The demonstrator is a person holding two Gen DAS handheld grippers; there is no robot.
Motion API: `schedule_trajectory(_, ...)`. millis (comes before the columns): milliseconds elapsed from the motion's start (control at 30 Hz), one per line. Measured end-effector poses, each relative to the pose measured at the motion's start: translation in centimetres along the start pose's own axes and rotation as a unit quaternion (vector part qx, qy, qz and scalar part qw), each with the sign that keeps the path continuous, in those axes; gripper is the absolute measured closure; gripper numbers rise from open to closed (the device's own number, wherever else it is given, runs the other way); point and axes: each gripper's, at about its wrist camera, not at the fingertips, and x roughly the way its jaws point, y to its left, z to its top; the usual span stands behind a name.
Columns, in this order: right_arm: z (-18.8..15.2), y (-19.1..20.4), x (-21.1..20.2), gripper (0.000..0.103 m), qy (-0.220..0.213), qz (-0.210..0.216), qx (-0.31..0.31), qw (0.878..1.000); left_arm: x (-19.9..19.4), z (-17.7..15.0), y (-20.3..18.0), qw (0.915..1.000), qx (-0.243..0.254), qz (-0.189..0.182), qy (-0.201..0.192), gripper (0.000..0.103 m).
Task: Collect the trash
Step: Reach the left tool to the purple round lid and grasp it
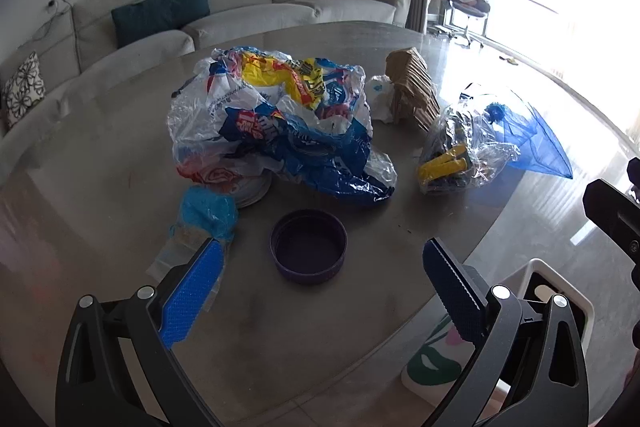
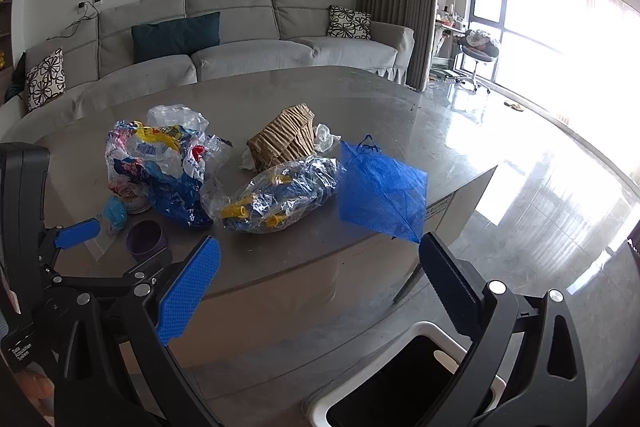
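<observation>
Both pairs of jaws stand wide apart with nothing between them. From its own wrist camera the left gripper [image 1: 320,259] hovers above the near edge of the grey table [image 1: 120,131], its blue pads either side of a dark purple lid [image 1: 308,247] that lies rim-up on the tabletop; the pads are above it and not touching it. The right gripper [image 2: 320,255] is held off the table's near edge, over a white-rimmed trash bin [image 2: 404,379] with a dark opening that stands on the floor below.

Taking the purple lid as the landmark: just to its left lies a small crumpled light-blue wrapper [image 1: 208,211] on a clear plastic sleeve [image 1: 176,259]. Right behind the lid sits a big crumpled printed plastic bag [image 1: 276,123] in white, blue, yellow and red, resting partly on something round and white that I cannot identify. Behind and to the right of the lid stands a piece of folded brown corrugated cardboard [image 1: 412,91], with a scrap of white plastic [image 1: 380,95] touching it. To the right of the lid is a clear plastic bag [image 1: 460,151] holding yellow and dark pieces, and just beyond that a blue mesh bag [image 1: 536,143] lies at the table's right edge.

A grey sofa [image 2: 248,43] runs behind the table.
</observation>
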Motion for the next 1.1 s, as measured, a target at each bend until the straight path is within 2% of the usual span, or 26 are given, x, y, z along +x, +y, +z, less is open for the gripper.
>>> schedule_trajectory(300,-0.2,1.0,1.3,0.004,0.007,0.003,-0.014,1.0,3.3,0.2,0.8,0.999,-0.014,0.01,0.04,0.003)
schedule_trajectory(833,-0.3,2.5,2.9,0.004,0.014,0.003,-0.031,0.999,4.6,0.5,1.3,0.9995,-0.012,0.015,0.026,0.005)
schedule_trajectory(933,-0.4,2.7,2.9,0.004,0.013,0.006,-0.033,0.999,4.4,0.4,1.5,0.9995,-0.012,0.014,0.026,0.01)
schedule_trajectory(1000,-0.4,2.8,2.9,0.004,0.014,0.004,-0.035,0.999,4.1,0.4,1.8,0.9995,-0.011,0.014,0.025,0.02)
schedule_trajectory(1033,-0.4,2.7,2.9,0.004,0.014,0.004,-0.034,0.999,4.0,0.5,1.8,0.9996,-0.009,0.012,0.025,0.021)
schedule_trajectory(1100,-0.3,2.5,3.0,0.004,0.015,0.005,-0.03,0.999,3.9,0.6,1.8,0.9996,-0.007,0.012,0.023,0.033)
